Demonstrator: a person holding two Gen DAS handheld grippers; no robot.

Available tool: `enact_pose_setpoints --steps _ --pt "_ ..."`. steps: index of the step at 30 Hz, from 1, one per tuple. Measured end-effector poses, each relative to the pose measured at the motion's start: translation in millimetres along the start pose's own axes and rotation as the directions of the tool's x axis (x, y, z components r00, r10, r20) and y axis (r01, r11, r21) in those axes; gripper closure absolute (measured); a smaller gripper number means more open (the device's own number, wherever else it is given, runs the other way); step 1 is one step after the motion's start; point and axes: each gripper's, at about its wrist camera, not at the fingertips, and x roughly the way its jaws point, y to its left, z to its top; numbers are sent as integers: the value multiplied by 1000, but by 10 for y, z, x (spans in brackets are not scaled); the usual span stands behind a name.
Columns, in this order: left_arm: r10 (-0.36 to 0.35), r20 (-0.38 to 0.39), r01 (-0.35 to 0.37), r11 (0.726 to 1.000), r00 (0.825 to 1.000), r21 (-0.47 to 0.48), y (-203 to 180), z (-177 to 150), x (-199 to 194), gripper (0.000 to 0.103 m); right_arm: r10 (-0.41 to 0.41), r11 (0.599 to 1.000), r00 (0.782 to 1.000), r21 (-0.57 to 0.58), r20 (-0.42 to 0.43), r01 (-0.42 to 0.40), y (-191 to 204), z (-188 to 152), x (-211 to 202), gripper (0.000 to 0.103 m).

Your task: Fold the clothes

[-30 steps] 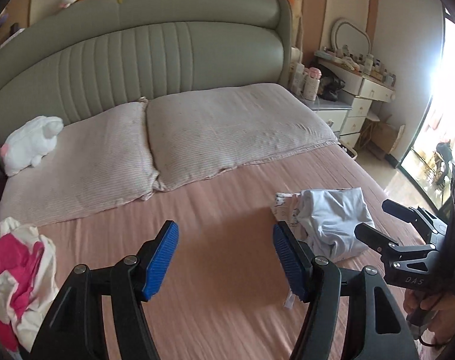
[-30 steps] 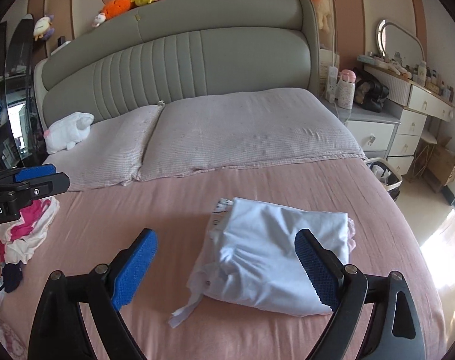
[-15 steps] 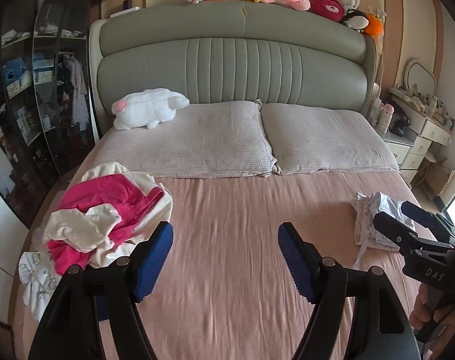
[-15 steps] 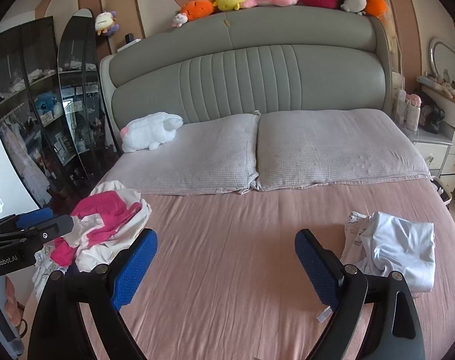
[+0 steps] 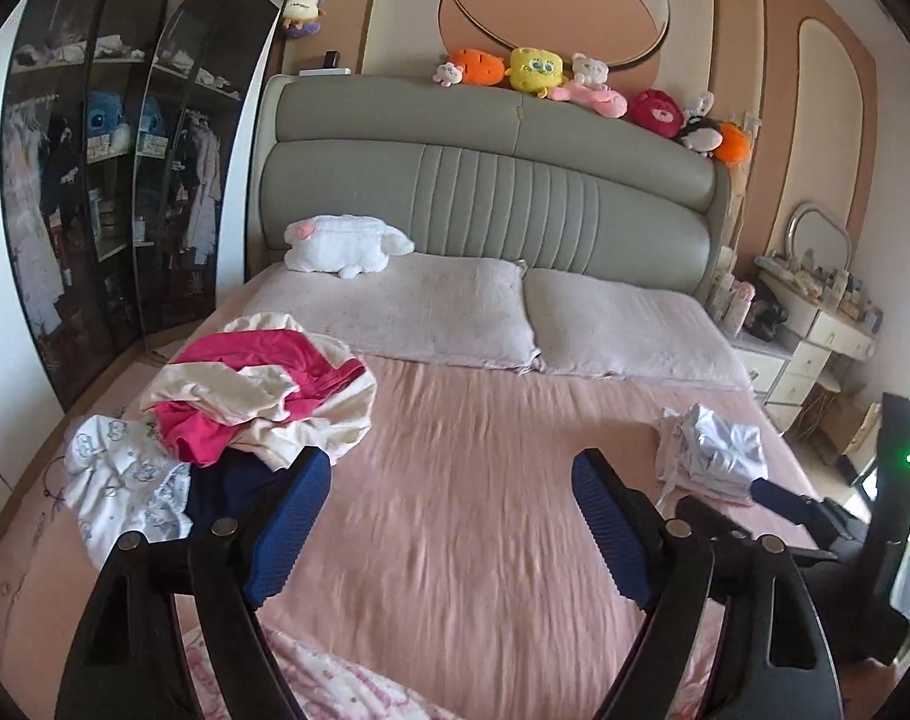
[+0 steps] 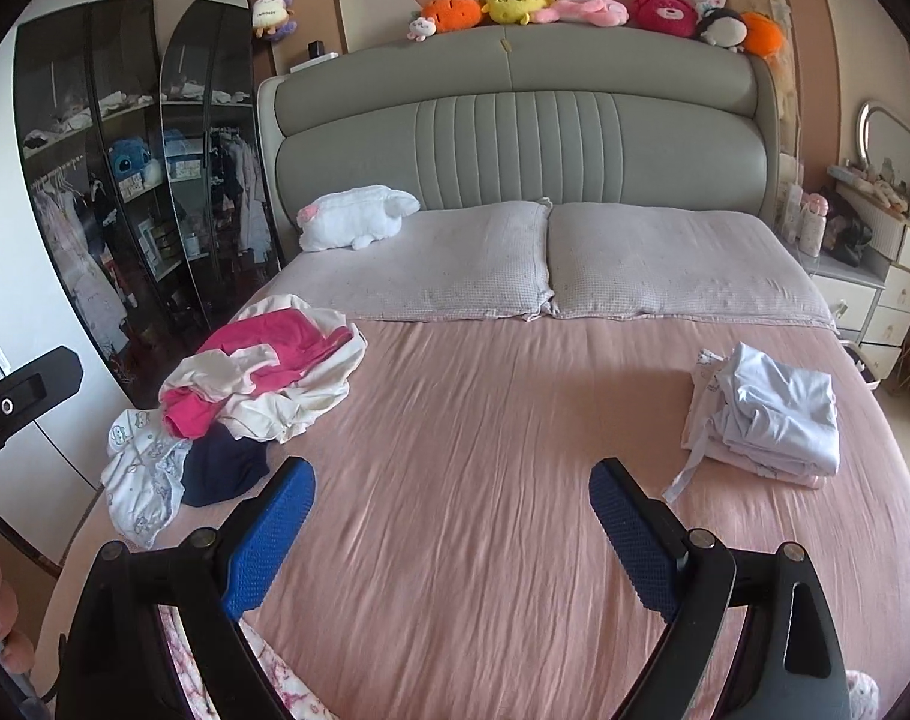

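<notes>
Bed (image 6: 484, 540): mostly bare pink sheet. Left edge: unfolded heap (image 6: 263, 384), pink, cream, printed white, navy, perhaps four or more garments, count unclear. Right edge: folded stack (image 6: 766, 414), finished. Left tongs (image 5: 449, 516) just opened wide, empty; right tongs (image 6: 452, 534) wide, empty.

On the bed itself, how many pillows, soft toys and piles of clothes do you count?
Pillows: 2
Soft toys: 1
Piles of clothes: 2, one loose heap and one folded stack
Total: 5
</notes>
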Motion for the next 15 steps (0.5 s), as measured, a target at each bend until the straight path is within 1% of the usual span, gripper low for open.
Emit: enact_pose_setpoints --steps 1,3,7,11,15 --pt "24 -16 -24 1000 1000 12 3 -65 -20 20 -5 1000 1000 5 2 5 15 -63 -71 10" --pt "38 -44 -37 999 998 9 39 -188 -56 20 -6 1000 1000 6 -1 6 54 -184 -191 10" --pt "3 -81 -5 1000 997 -21 91 -354 -110 20 13 1000 1000 -26 -3 -13 175 -397 -389 10" --pt "12 -82 -13 1000 997 -13 70 -412 -169 20 22 999 999 -36 -25 -23 247 -579 -508 10" --pt "-8 -83 6 1000 997 -26 47 -417 -239 20 7 1000 1000 -25 -27 -8 228 -679 -591 10"
